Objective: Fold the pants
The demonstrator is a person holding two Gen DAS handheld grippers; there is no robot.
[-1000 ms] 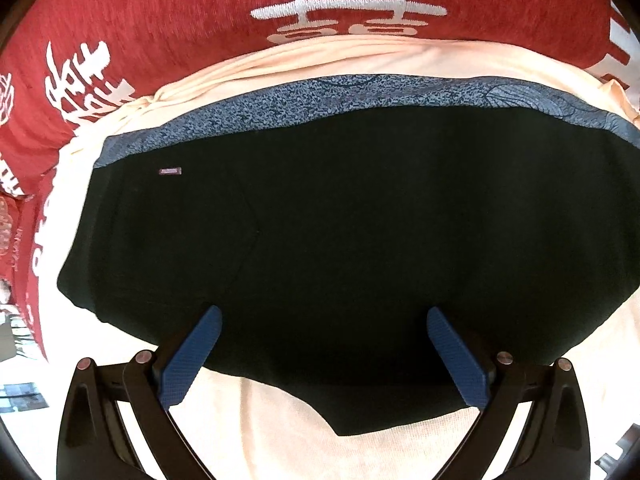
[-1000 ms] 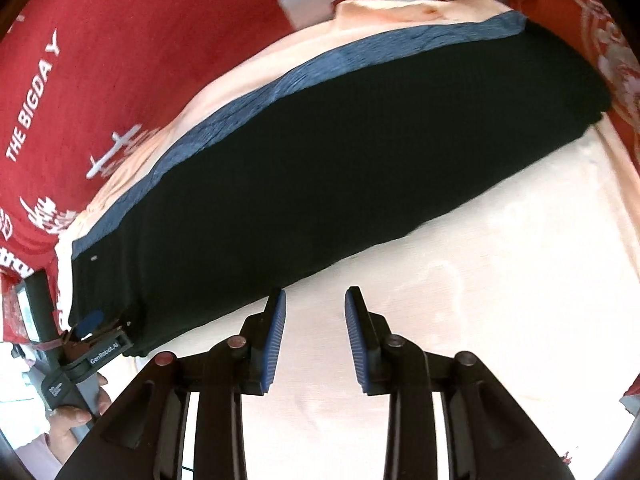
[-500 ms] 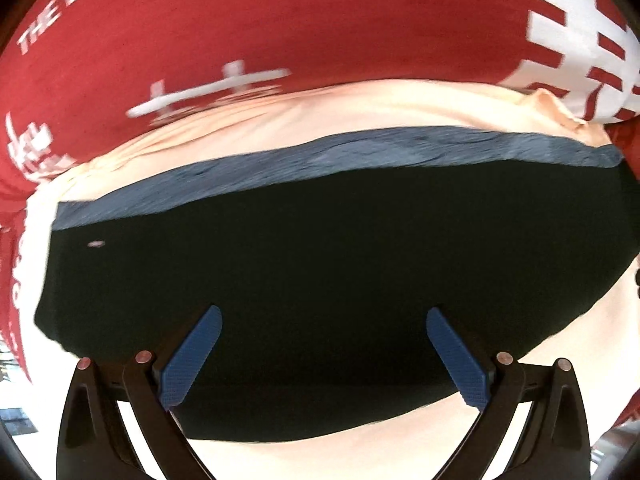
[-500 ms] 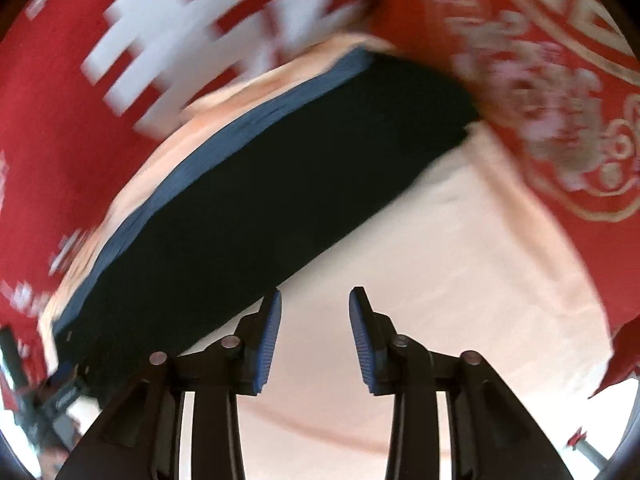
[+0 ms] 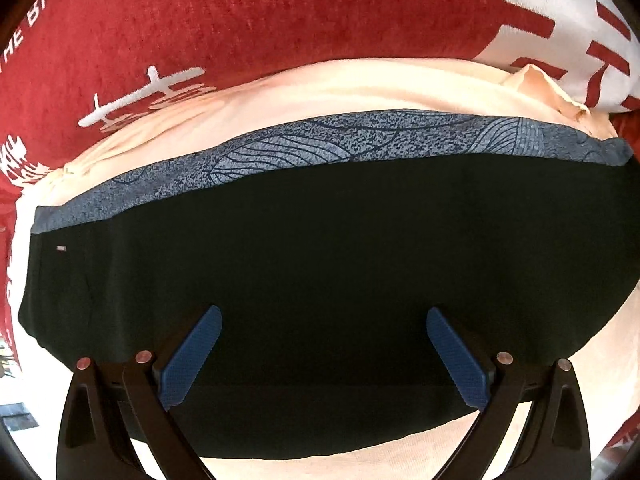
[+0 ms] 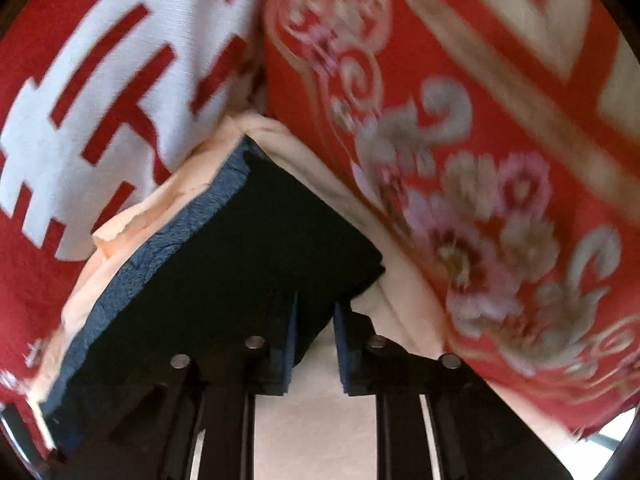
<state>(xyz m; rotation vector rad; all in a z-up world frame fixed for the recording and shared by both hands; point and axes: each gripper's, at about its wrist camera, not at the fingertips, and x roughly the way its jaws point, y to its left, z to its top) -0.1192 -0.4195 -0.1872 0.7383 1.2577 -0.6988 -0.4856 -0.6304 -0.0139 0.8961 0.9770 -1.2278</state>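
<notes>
**Pants flat on peach sheet, L jaws wide, R jaws narrow at corner**

Hidden/unclear: R wrist view is motion-blurred; the red floral cover [image 6: 480, 184] ahead-right of the R jaws is smeared, pattern hard to read. In the L wrist view the pants' near edge passes behind the gripper frame, and the far-right end runs out toward the lens rim. Can't tell whether the R fingers touch the fabric or hang just above it.

Largest first: red blanket w/ white characters [image 5: 280, 20] lies beyond the L jaws. Peach sheet [image 5: 360, 80] sits under everything, showing ahead of and behind the jaws. Black pants [image 5: 320, 260] lie flat, folded lengthwise, spanning well past both L fingers; blue-grey patterned strip [image 5: 360, 140] runs along their far edge.

L gripper [image 5: 323, 312]: jaws spread wide, nothing between them, pants below.

R gripper [image 6: 314, 312]: jaws a narrow gap apart, at the pants' near corner [image 6: 280, 248]; edge of fabric sits in the gap, not pinched.
</notes>
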